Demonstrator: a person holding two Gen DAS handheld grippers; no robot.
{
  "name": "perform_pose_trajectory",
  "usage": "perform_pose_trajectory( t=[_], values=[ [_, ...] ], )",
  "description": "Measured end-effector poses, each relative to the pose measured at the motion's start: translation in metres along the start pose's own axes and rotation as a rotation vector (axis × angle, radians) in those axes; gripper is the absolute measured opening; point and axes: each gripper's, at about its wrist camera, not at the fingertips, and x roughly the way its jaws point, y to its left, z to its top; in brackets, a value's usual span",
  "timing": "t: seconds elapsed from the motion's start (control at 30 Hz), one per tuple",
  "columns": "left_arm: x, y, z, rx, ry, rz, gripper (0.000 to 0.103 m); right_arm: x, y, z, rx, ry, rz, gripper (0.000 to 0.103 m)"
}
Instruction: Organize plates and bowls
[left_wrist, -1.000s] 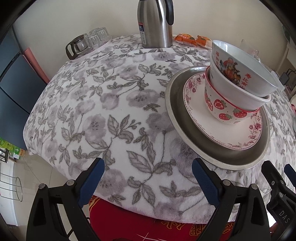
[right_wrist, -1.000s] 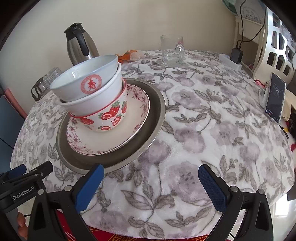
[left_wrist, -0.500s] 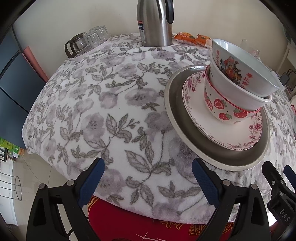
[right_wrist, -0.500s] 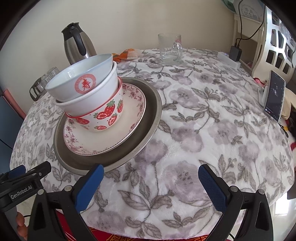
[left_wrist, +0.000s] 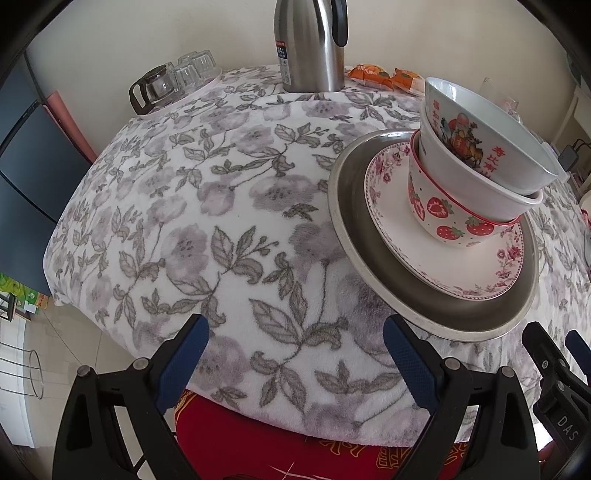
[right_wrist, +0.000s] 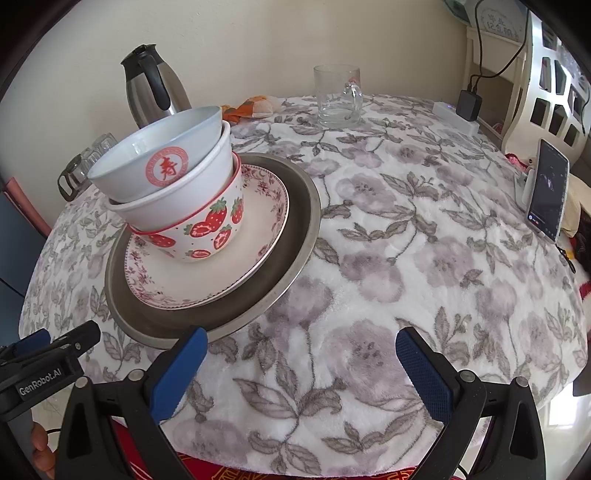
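Observation:
One stack stands on the flowered table: a grey metal plate (left_wrist: 436, 314) (right_wrist: 291, 236), a pink-flowered plate (left_wrist: 472, 269) (right_wrist: 207, 280), a strawberry bowl (left_wrist: 443, 214) (right_wrist: 210, 229), a plain white bowl (right_wrist: 177, 199) and on top a white bowl with red lettering (left_wrist: 476, 147) (right_wrist: 155, 162). My left gripper (left_wrist: 295, 354) is open at the table's near edge, left of the stack. Just right of the stack my right gripper (right_wrist: 299, 358) hangs open, its left finger (right_wrist: 177, 373) by the metal plate's rim. Neither holds anything.
A steel thermos jug (left_wrist: 310, 44) (right_wrist: 151, 85), small glasses with a glass pot (left_wrist: 173, 79) and orange snack packets (left_wrist: 384, 77) stand at the back. A glass mug (right_wrist: 338, 96), a charger (right_wrist: 469, 105) and a propped phone (right_wrist: 548, 195) are at the right.
Both grippers have drawn back and dipped slightly, so the table sits a little higher in view. The stack has not moved and both stay open.

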Motion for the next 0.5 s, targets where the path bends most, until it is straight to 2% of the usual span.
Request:
perform_pose_trajectory(
  t=[0.5],
  values=[
    [0.0004, -0.0006, -0.0005, -0.005, 0.002, -0.002, 0.096, 0.0003, 0.0007, -0.0001, 0.000, 0.003, -0.001, 0.103]
  ],
)
